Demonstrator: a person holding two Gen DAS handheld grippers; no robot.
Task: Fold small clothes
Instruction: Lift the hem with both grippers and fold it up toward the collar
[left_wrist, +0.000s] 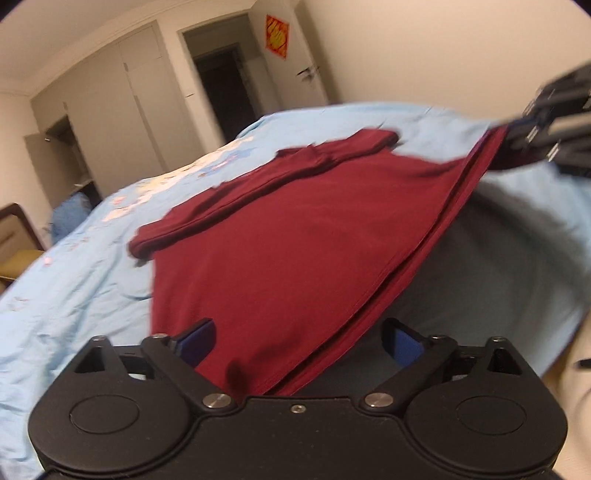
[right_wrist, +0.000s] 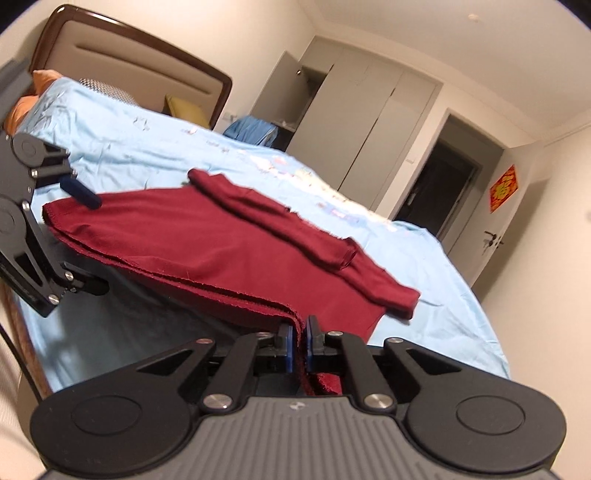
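A dark red long-sleeved garment (left_wrist: 288, 229) (right_wrist: 192, 240) lies on the light blue bed sheet (left_wrist: 74, 295) (right_wrist: 436, 280), with its sleeves folded across the far side. Its near hem is raised off the sheet and throws a shadow under it. My right gripper (right_wrist: 300, 332) is shut on one hem corner, and red cloth is pinched between its blue pads. It shows blurred at the upper right in the left wrist view (left_wrist: 517, 136). My left gripper (left_wrist: 299, 343) (right_wrist: 96, 243) is open at the other hem corner, one finger above the cloth and one below.
A padded headboard (right_wrist: 129, 62) with pillows stands at the bed's far end. Grey wardrobe doors (left_wrist: 122, 110) (right_wrist: 365, 122), a dark doorway (left_wrist: 225, 88) (right_wrist: 443, 184) and a door with a red decoration (left_wrist: 277, 37) (right_wrist: 502, 188) line the wall. A blue cloth heap (right_wrist: 251, 129) sits beside the bed.
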